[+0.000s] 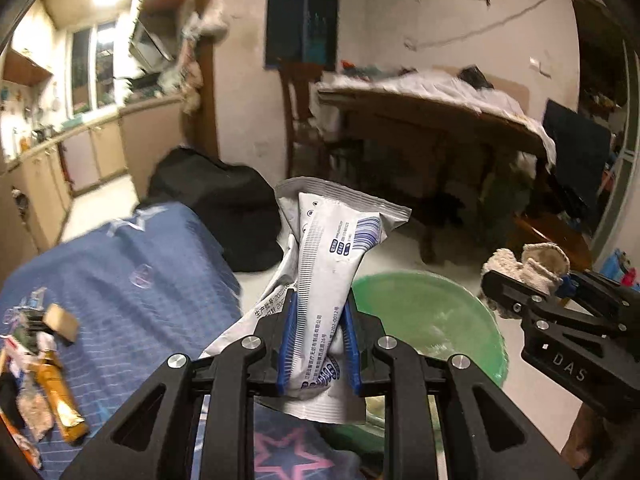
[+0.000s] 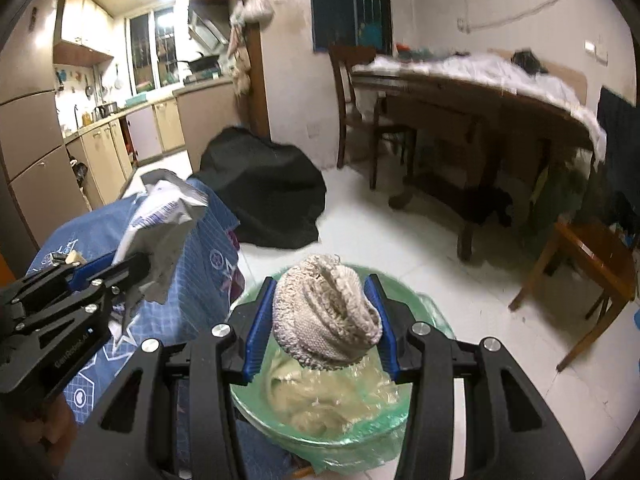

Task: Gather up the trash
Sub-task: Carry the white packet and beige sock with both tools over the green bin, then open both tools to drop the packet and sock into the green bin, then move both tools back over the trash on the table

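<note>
My left gripper (image 1: 319, 312) is shut on a crumpled silver-white wrapper (image 1: 332, 240) with blue print, held upright beside a green-lined trash bin (image 1: 432, 312). The same wrapper (image 2: 160, 216) and left gripper (image 2: 138, 268) show at the left of the right wrist view. My right gripper (image 2: 324, 292) is shut on a balled-up beige knitted rag (image 2: 328, 316), hanging right over the bin (image 2: 320, 412), which holds pale crumpled waste. In the left wrist view the right gripper (image 1: 500, 280) and its rag (image 1: 528, 260) sit at the right.
A blue star-patterned cloth (image 1: 132, 280) covers a surface at left, with several wrappers and scraps (image 1: 44, 360) on it. A black bag (image 2: 264, 192) lies on the white floor. A wooden table (image 2: 480, 92), chair (image 2: 360, 92) and small stool (image 2: 588, 260) stand beyond.
</note>
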The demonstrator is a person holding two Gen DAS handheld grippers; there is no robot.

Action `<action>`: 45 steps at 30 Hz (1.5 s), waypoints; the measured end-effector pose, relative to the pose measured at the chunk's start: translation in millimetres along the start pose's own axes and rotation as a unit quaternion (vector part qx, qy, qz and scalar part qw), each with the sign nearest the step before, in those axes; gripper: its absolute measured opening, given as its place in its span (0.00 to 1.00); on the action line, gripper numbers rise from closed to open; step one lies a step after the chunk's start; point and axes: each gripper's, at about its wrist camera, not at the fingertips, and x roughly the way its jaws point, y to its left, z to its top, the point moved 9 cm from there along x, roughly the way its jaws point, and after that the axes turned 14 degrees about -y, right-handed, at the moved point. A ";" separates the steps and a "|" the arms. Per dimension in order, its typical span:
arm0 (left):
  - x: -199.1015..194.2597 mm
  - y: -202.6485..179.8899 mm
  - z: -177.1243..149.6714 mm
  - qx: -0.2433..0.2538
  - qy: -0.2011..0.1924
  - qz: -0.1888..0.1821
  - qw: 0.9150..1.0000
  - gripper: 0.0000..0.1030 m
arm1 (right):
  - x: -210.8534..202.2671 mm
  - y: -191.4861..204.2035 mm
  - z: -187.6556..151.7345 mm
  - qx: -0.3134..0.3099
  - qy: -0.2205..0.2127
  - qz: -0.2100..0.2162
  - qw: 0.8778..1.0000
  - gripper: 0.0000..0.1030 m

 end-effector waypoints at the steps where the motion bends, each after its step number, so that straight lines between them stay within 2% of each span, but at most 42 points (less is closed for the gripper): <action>1: 5.5 -1.7 -3.6 -0.001 0.010 -0.007 1.000 0.22 | 2.1 -4.4 -4.1 0.005 0.009 0.002 1.000 0.42; 6: 35.2 -10.5 -31.5 -0.011 0.071 -0.048 0.996 0.22 | 16.3 -19.7 -26.4 0.032 0.057 0.009 0.998 0.42; 11: 58.3 -16.0 -55.6 -0.012 0.111 -0.062 0.992 0.22 | 26.1 -25.5 -43.6 0.046 0.086 0.017 0.995 0.42; 15: 74.9 -18.6 -69.3 -0.013 0.126 -0.062 0.990 0.22 | 32.5 -29.2 -52.8 0.051 0.097 0.019 0.994 0.42; 25: 97.6 -20.3 -79.4 -0.016 0.142 -0.060 0.988 0.23 | 42.4 -40.7 -55.6 0.060 0.097 0.023 0.993 0.44; 27: 99.3 -22.4 -81.3 -0.016 0.144 -0.060 0.988 0.32 | 43.1 -42.7 -56.1 0.060 0.096 0.022 0.993 0.45; 34: 103.2 -19.2 -84.9 -0.013 0.140 -0.053 0.989 0.51 | 41.2 -50.6 -53.2 0.072 0.086 0.015 0.994 0.55; 36: 102.5 -16.6 -83.1 -0.013 0.137 -0.050 0.989 0.57 | 38.1 -53.0 -51.6 0.076 0.080 0.014 0.994 0.61; 41: 95.0 -10.8 -79.0 -0.008 0.131 -0.042 0.990 0.62 | 28.3 -53.8 -46.0 0.084 0.063 0.010 0.994 0.69; 45: 84.5 -4.0 -75.9 -0.006 0.125 -0.037 0.991 0.63 | 14.8 -50.3 -39.1 0.079 0.043 0.006 0.996 0.72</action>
